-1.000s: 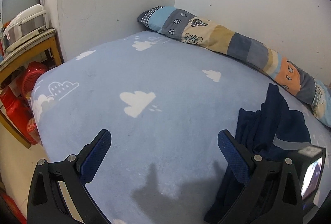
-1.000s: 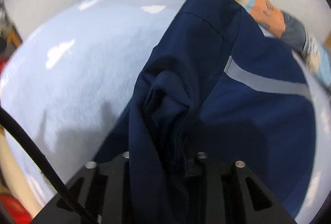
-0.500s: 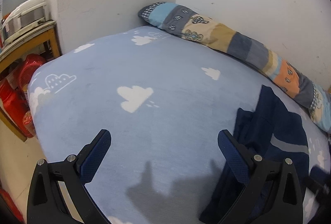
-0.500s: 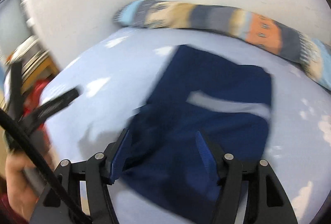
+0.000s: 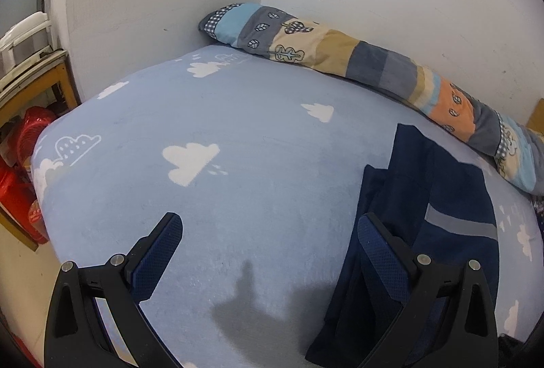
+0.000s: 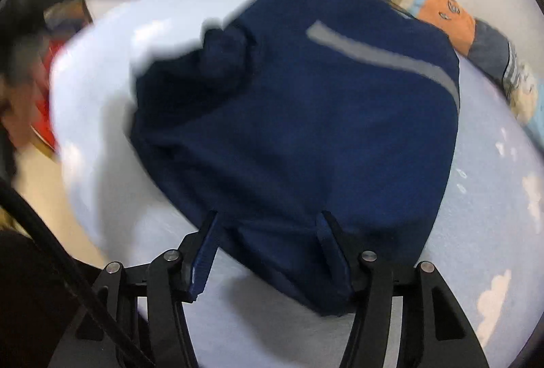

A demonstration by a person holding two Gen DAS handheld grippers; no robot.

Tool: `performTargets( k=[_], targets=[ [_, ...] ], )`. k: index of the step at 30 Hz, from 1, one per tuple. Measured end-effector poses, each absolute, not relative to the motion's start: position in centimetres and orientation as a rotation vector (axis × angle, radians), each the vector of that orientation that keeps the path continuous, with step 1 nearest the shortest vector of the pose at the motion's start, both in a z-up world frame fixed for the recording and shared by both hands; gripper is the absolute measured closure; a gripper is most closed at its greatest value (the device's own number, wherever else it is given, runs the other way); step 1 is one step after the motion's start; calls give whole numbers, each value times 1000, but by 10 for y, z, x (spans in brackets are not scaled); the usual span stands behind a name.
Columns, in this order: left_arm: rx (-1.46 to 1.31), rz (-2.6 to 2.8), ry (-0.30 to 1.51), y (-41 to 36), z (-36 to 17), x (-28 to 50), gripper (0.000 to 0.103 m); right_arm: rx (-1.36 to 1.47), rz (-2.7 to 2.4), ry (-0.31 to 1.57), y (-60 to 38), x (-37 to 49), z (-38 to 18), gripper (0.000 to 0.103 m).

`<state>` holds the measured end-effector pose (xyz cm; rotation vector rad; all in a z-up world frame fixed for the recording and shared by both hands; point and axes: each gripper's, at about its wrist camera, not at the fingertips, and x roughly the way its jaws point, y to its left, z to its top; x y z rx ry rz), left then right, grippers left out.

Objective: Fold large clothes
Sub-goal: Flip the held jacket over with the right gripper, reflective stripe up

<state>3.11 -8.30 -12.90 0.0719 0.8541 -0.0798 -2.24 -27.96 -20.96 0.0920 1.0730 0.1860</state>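
navy garment (image 6: 299,130), blue bedsheet (image 6: 482,232), parted fingers (image 6: 204,252)

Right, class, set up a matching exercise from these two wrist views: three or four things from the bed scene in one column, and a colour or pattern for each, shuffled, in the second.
Things:
1. garment
2. bed cover
3. long pillow
4. gripper pads

Colours or patterns:
A. patchwork of blue, grey, tan and orange
B. dark navy with one grey stripe
C. blue with a fine mesh texture
D. pale blue with white clouds

Pairs: 1-B, 2-D, 3-A, 4-C
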Motion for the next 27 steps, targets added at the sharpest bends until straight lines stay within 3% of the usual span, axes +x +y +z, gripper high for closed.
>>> performTargets(
  k=[5,10,11,13,15,17,19,22,26,27],
  targets=[
    [55,-50,845,-82,-128,34,0,187,161,924,-287,28,-170,39],
    [44,-39,854,-75,-128,34,0,69,145,1040,-252,94,-207,40],
    [36,-38,853,-72,-127,34,0,19,183,1087,-234,97,-219,42],
    [23,-30,853,-68,-126,34,0,-66,229,1115,-210,101,-223,55],
    [-65,-7,838,-54,-121,33,1,-50,283,1112,-214,113,-205,54],
    [-78,6,842,-50,-120,35,1,72,279,1047,-243,130,-171,49],
    [-76,53,812,-45,-116,37,1,127,222,992,-272,152,-151,30],
    [-122,50,826,-42,-119,41,1,172,157,982,-311,201,-141,30],
    [-61,-31,861,-71,-128,41,1,294,157,1133,-337,262,-192,29],
    [-34,-51,863,-78,-129,39,1,334,141,1222,-338,268,-218,23]
  ],
)
